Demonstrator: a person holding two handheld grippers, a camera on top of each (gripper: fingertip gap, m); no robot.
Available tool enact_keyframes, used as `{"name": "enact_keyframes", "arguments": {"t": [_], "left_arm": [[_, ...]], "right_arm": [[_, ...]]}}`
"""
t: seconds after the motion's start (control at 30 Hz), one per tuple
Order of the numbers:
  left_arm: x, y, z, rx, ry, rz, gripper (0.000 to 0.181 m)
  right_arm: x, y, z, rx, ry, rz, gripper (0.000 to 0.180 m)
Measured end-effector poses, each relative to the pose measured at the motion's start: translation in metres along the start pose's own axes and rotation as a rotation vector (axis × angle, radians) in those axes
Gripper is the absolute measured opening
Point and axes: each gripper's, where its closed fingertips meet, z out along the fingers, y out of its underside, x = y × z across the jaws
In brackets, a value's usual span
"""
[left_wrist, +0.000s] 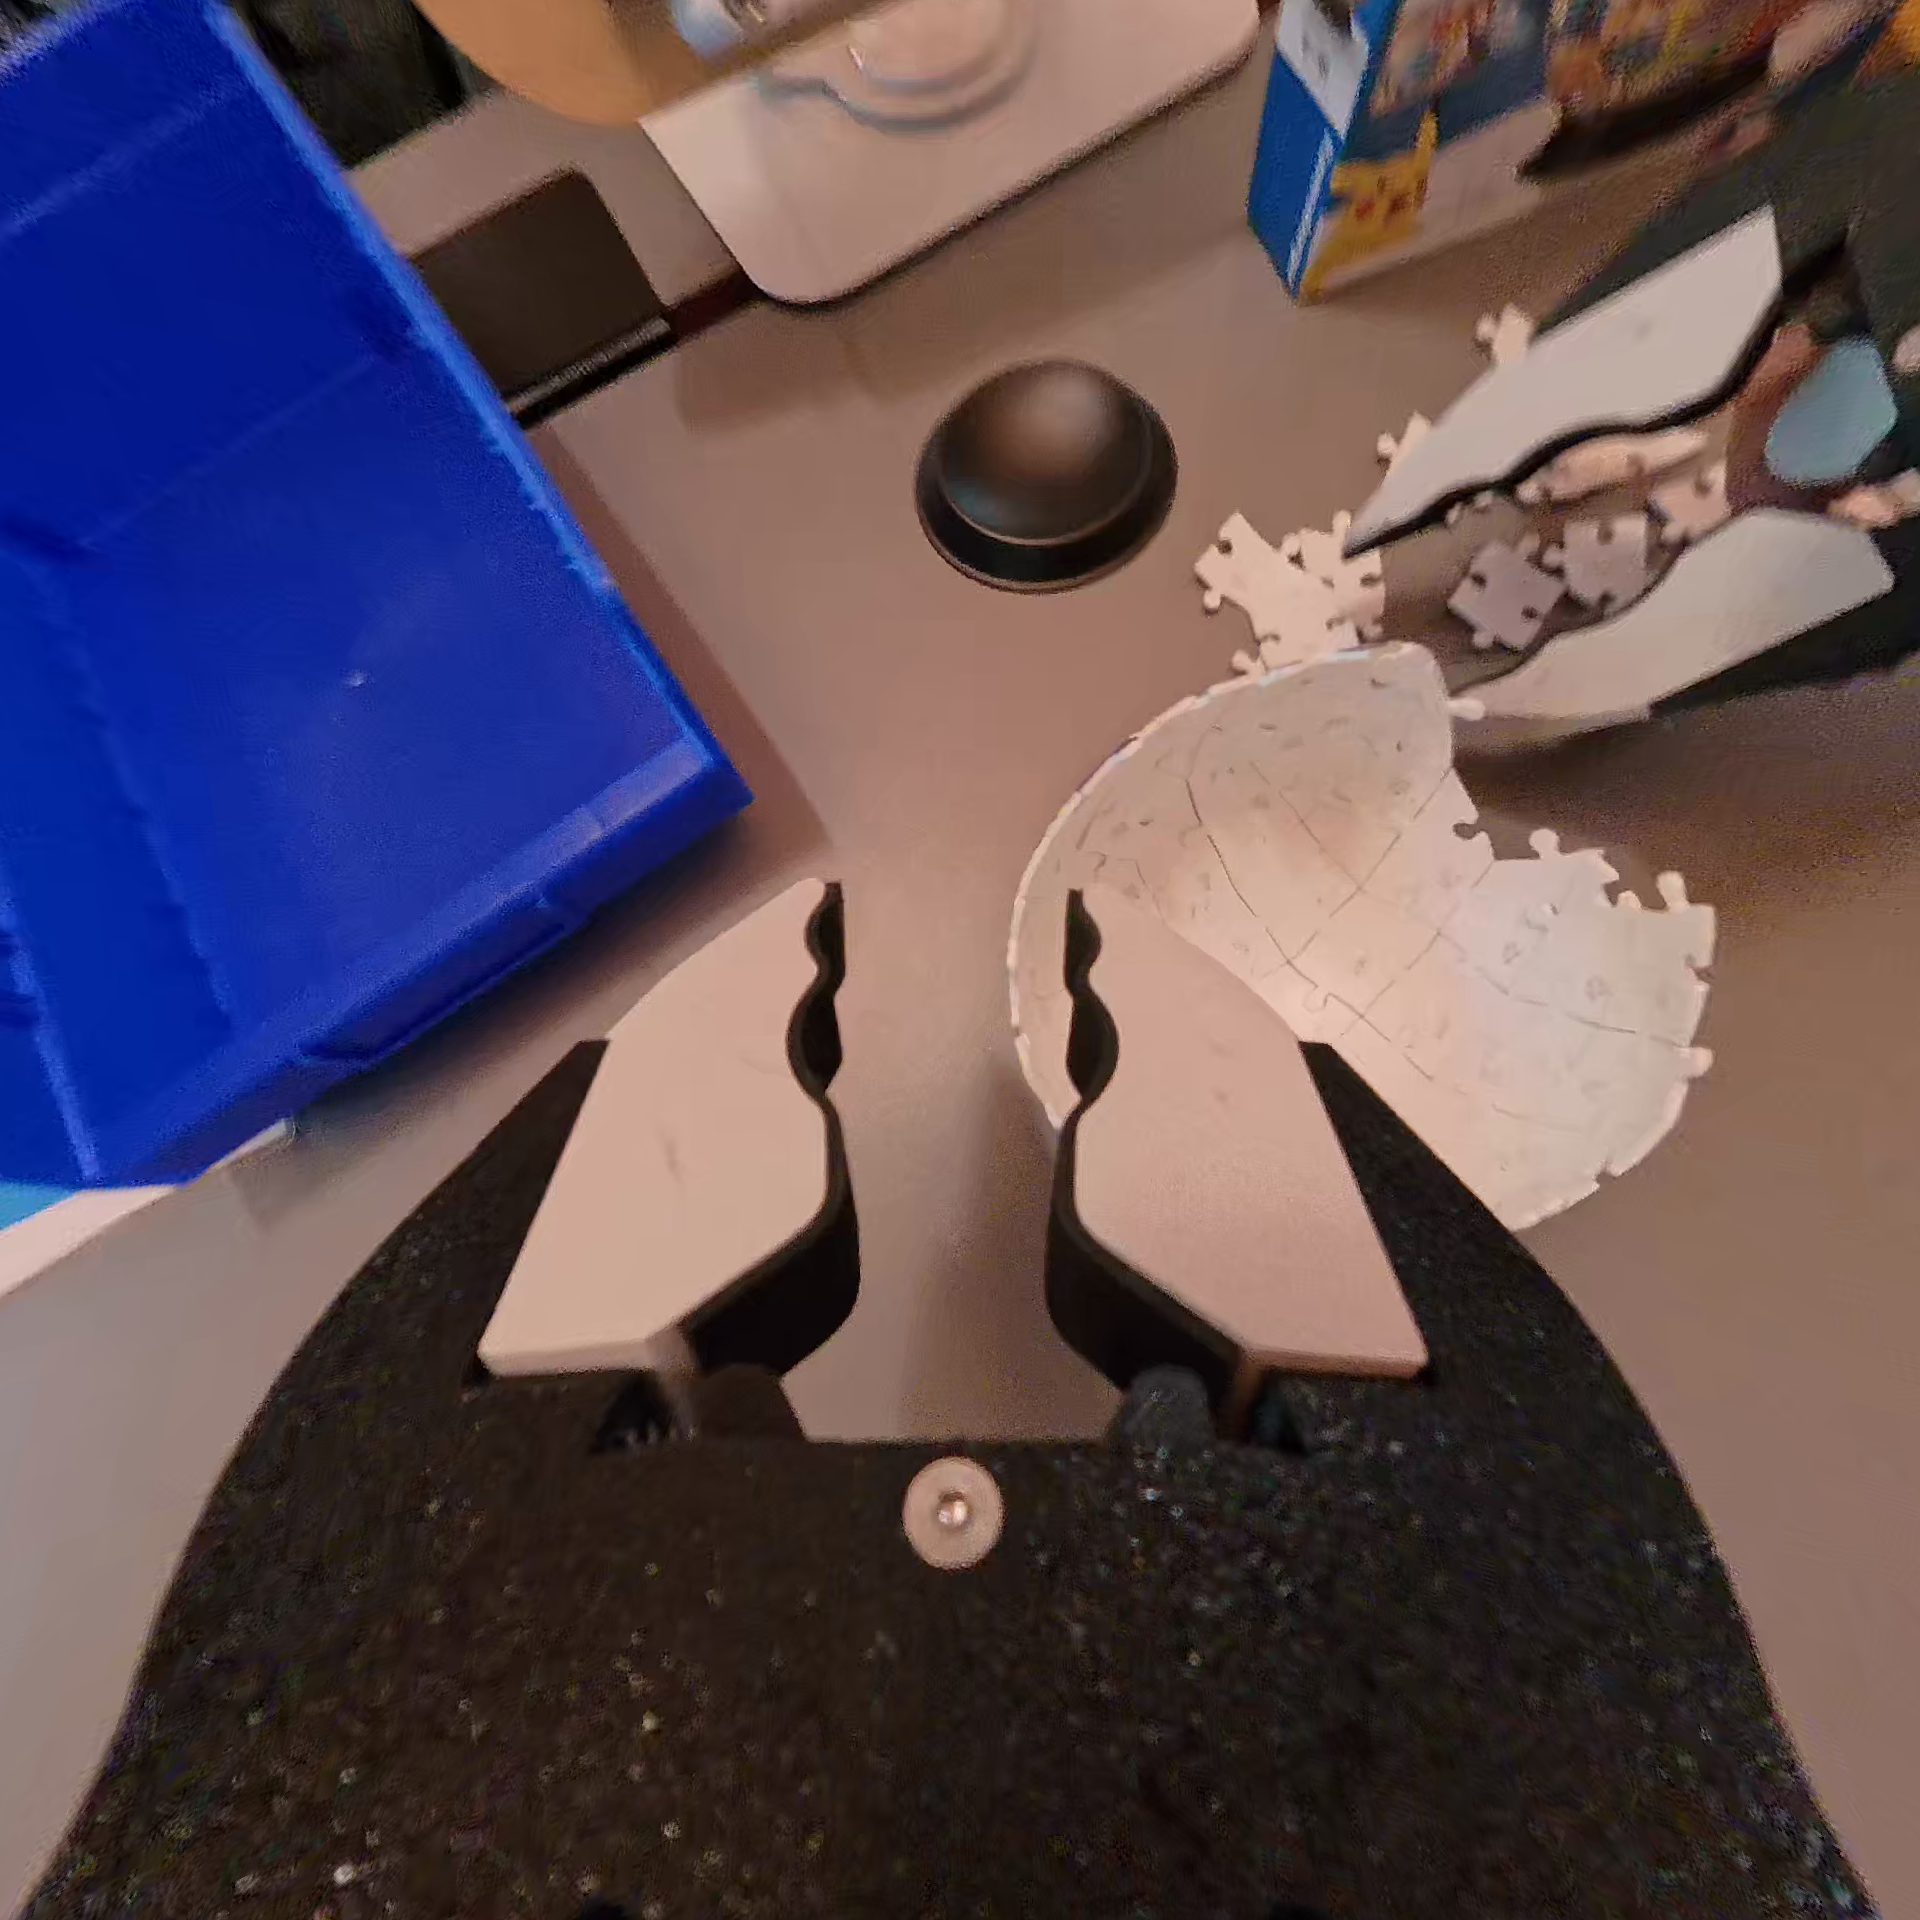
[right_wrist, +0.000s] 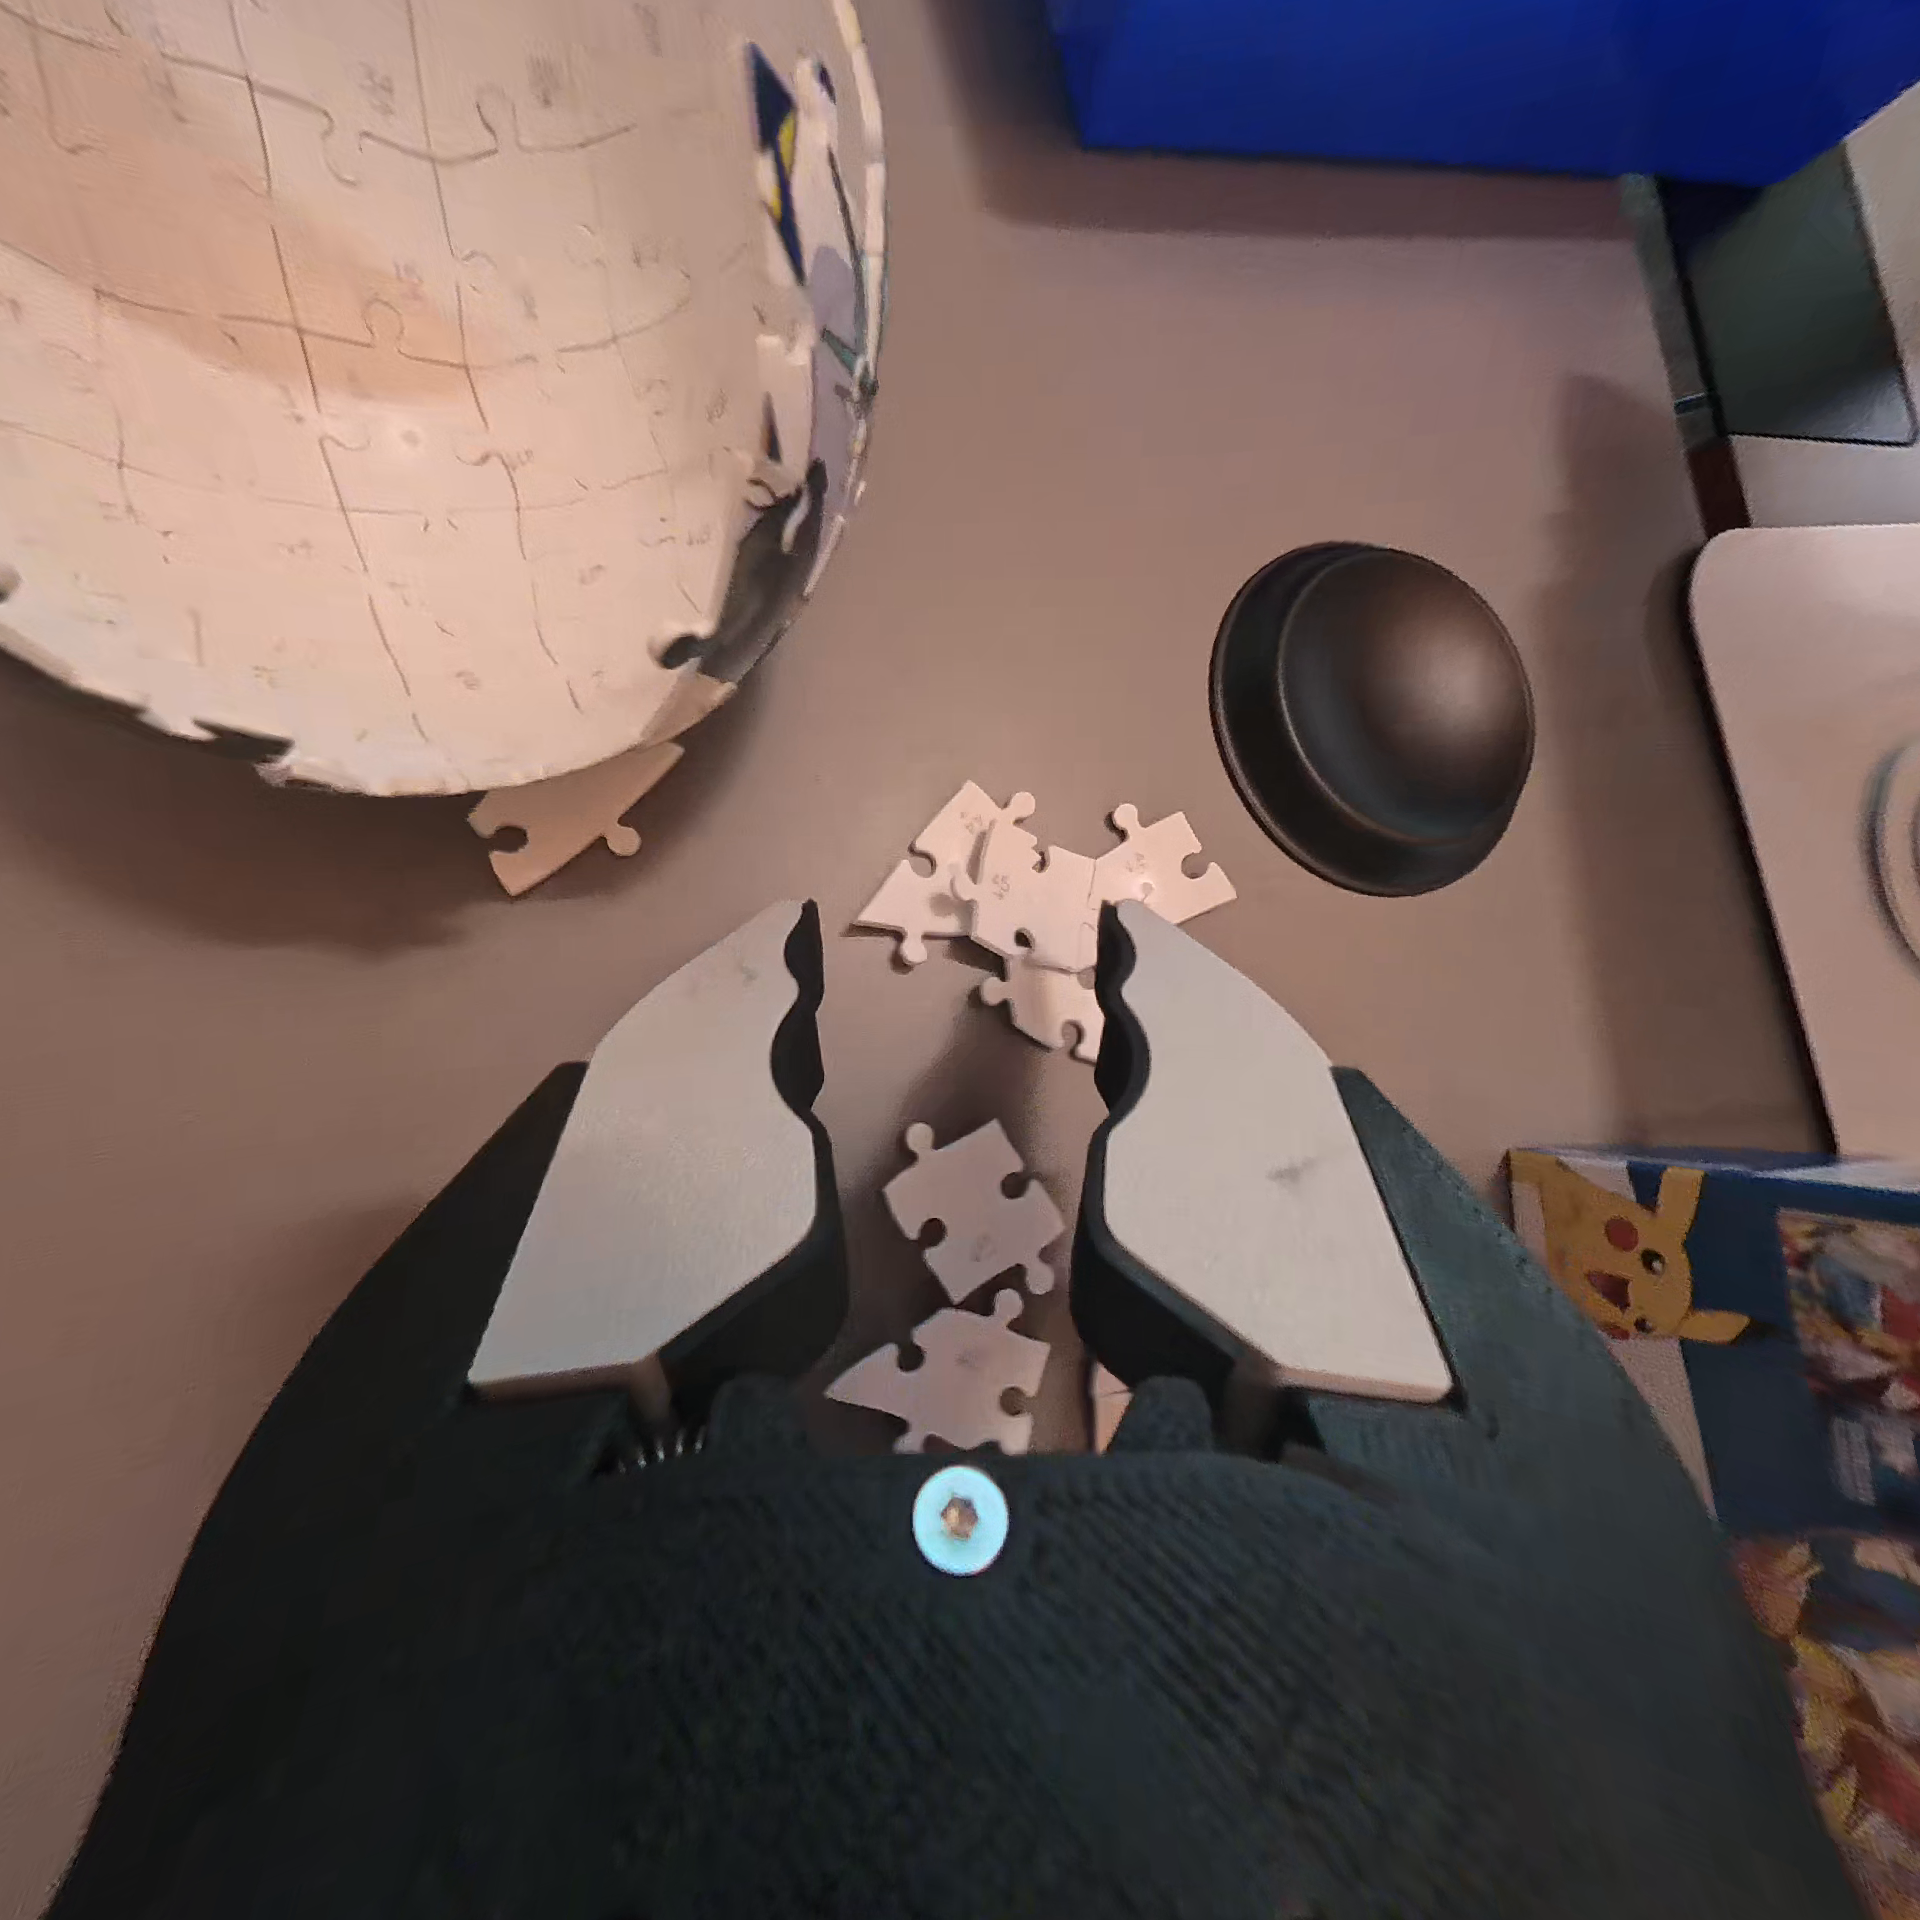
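Observation:
My left gripper (left_wrist: 954, 904) is open and empty above the brown table. Its right finger overlaps a curved white shell of joined puzzle pieces (left_wrist: 1351, 914) lying hollow side up. My right gripper (right_wrist: 958, 920) is open and empty, low over several loose white puzzle pieces (right_wrist: 1029, 894); more loose pieces (right_wrist: 971, 1210) lie between its fingers. A large curved puzzle shell (right_wrist: 364, 395) lies to its upper left, with one loose piece (right_wrist: 566, 826) at its edge. A dark round stand (left_wrist: 1044, 473) sits on the table; it also shows in the right wrist view (right_wrist: 1371, 717).
A blue plastic bin (left_wrist: 260, 623) stands at the left, also seen in the right wrist view (right_wrist: 1455, 83). A colourful puzzle box (left_wrist: 1351, 145) stands at the back right (right_wrist: 1766, 1403). Another gripper (left_wrist: 1621, 468) with loose pieces is at the right. A white tray (left_wrist: 935, 156) lies behind. The grippers' ends are close to 15 cm from one another. The large curved puzzle shell (right_wrist: 364, 395) sits 11 cm or so from the ends of my left fingers.

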Motion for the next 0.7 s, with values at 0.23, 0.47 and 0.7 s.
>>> {"name": "enact_keyframes", "arguments": {"t": [0.23,0.47,0.7], "left_arm": [[-0.002,0.032,-0.035,0.186,-0.005,-0.149,0.039],[0.005,0.069,-0.038,0.115,0.109,-0.127,0.037],[0.013,0.073,-0.027,0.119,0.200,-0.143,0.035]], "right_arm": [[-0.010,0.009,-0.010,0.021,0.222,-0.042,0.042],[-0.010,0.008,-0.015,0.085,0.262,0.079,0.035],[-0.006,0.008,0.000,0.061,0.284,0.291,0.029]]}}
